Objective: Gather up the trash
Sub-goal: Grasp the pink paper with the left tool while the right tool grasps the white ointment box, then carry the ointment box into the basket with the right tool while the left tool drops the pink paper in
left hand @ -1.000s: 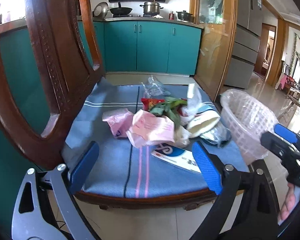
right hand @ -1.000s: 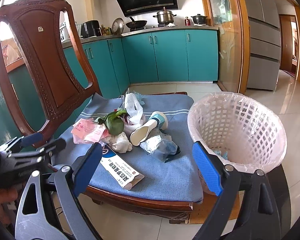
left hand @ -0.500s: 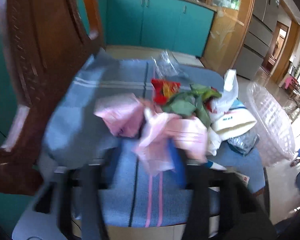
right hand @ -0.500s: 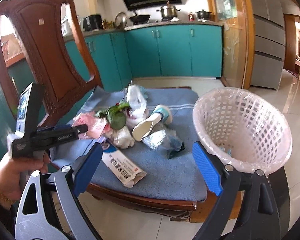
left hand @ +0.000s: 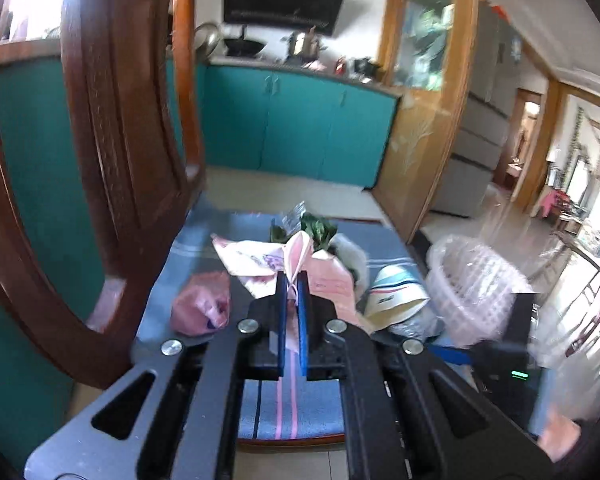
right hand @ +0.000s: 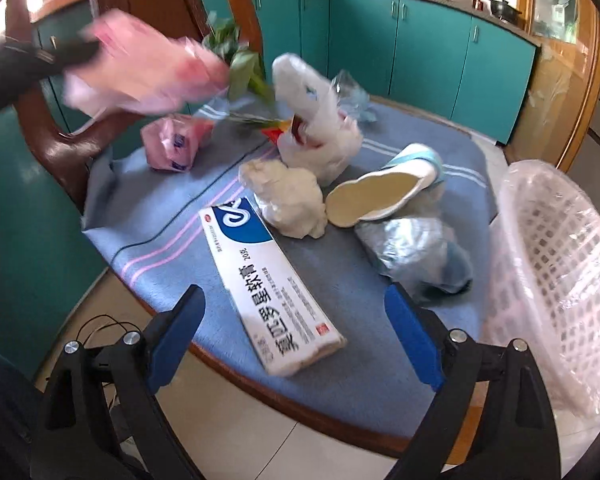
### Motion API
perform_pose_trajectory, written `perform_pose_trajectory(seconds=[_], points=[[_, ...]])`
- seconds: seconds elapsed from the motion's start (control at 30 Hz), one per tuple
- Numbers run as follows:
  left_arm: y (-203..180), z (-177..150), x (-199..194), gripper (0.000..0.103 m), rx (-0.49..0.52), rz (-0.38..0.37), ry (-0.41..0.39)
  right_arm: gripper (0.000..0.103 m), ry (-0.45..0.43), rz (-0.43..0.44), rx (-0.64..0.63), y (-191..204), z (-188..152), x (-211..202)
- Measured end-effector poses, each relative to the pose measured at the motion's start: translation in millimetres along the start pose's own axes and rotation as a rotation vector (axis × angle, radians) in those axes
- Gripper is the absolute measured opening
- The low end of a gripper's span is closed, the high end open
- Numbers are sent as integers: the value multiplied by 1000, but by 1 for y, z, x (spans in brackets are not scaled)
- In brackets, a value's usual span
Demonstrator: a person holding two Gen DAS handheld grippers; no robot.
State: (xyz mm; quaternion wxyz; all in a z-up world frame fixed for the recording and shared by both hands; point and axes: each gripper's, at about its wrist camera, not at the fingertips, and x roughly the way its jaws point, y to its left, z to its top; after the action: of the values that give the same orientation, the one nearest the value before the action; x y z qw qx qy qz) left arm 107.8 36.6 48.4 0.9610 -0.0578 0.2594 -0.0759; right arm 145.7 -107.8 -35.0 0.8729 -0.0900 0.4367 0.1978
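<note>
Since a second ago the left gripper [left hand: 293,307] has gone from wide open in front of the seat to clamped on the pink plastic bag [left hand: 300,258], and that bag is now lifted off the blue cushion [right hand: 172,236] and hangs in the air, blurred, at the far left of the right camera's view. Its jaws have just been closing, and the pink film is pinched between the pads. The right gripper [right hand: 294,334] has dropped closer over the near edge of the chair [right hand: 72,148]; its jaws stand wide with nothing in them, either side of the white and blue medicine box [right hand: 268,280].

The step in hand, as I judge it, is carrying the first piece away. Next the bag must cross right to the white lined basket [right hand: 556,280] beside the seat and be let go over its rim, while the right gripper could close on the box, whose narrow width suits its fingers.

Left on the cushion I count one medicine box, one crumpled white wad [right hand: 288,200], one tipped paper cup [right hand: 384,192], one silvery foil pouch [right hand: 412,252], one white plastic bag [right hand: 316,124], one small pink packet [right hand: 176,144], one clear wrapper [right hand: 352,96] and one bunch of green leaves [right hand: 236,60]. Something red under the white bag I cannot make out.
</note>
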Motion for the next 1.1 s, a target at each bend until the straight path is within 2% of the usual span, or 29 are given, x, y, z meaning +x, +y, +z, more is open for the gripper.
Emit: perform_pose_trajectory(seconds=[0.07, 0.17, 0.27, 0.4, 0.5, 0.73, 0.87, 1.1], points=[[4, 2, -7, 6, -4, -4, -32, 84, 35, 2, 17, -1, 0, 10], [15, 8, -21, 6, -43, -6, -97, 66, 69, 10, 29, -1, -1, 20], [25, 12, -32, 6, -71, -23, -135, 57, 67, 13, 10, 5, -2, 18], [33, 15, -36, 6, -105, -31, -150, 49, 18, 36, 11, 12, -2, 0], [32, 15, -38, 6, -101, -32, -156, 38, -22, 79, 22, 17, 1, -22], [26, 10, -42, 6, -84, -25, -169, 38, -177, 140, 39, 12, 1, -83], [14, 7, -42, 6, -58, -36, -165, 38, -277, 104, 85, -1, 5, -108], [-3, 2, -27, 6, -2, -43, -115, 38, -342, 33, 160, -16, 4, -116]])
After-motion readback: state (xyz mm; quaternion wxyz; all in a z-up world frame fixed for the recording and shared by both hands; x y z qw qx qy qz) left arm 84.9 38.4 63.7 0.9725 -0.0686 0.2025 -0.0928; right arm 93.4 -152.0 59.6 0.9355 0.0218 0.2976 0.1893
